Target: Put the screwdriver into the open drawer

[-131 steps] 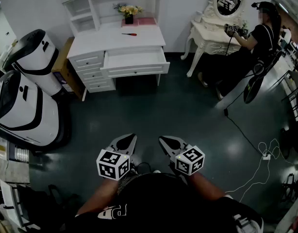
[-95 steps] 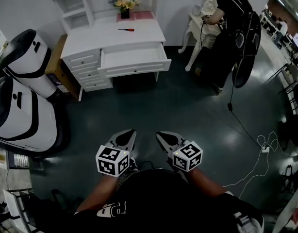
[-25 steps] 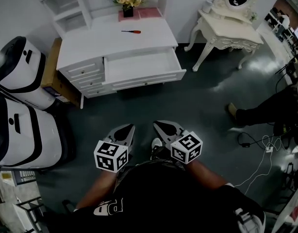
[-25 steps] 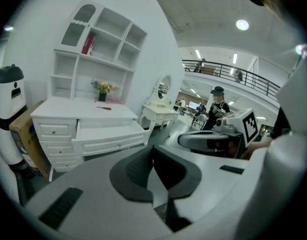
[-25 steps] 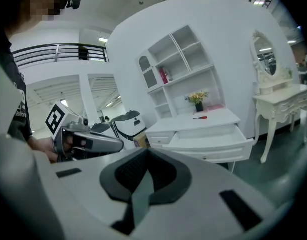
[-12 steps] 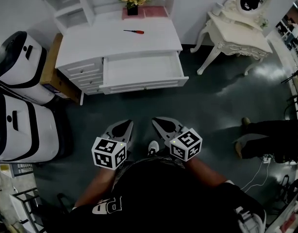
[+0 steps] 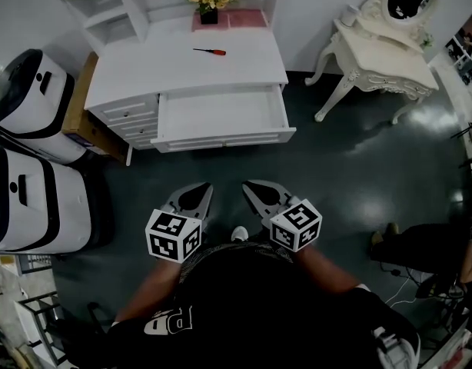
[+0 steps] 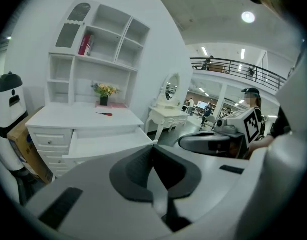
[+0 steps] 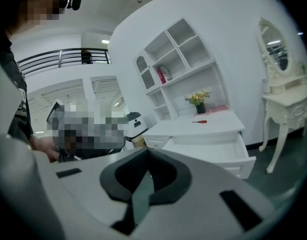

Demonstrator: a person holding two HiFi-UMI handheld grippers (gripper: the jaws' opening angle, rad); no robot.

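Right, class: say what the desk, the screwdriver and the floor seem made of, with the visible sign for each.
Desk: probably painted wood or board; even matte white, no grain showing. Screwdriver: red handle looks plastic, thin dark shaft likely metal. Floor: dark glossy coating, perhaps epoxy; it mirrors lights.

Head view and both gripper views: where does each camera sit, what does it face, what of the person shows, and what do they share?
Head view: on the head, looking steeply down at the desk; left gripper, right gripper, arms show.
Left gripper view: on that gripper, facing the desk past shut jaws.
Right gripper view: likewise, jaws shut.
Shared: screwdriver, open drawer.
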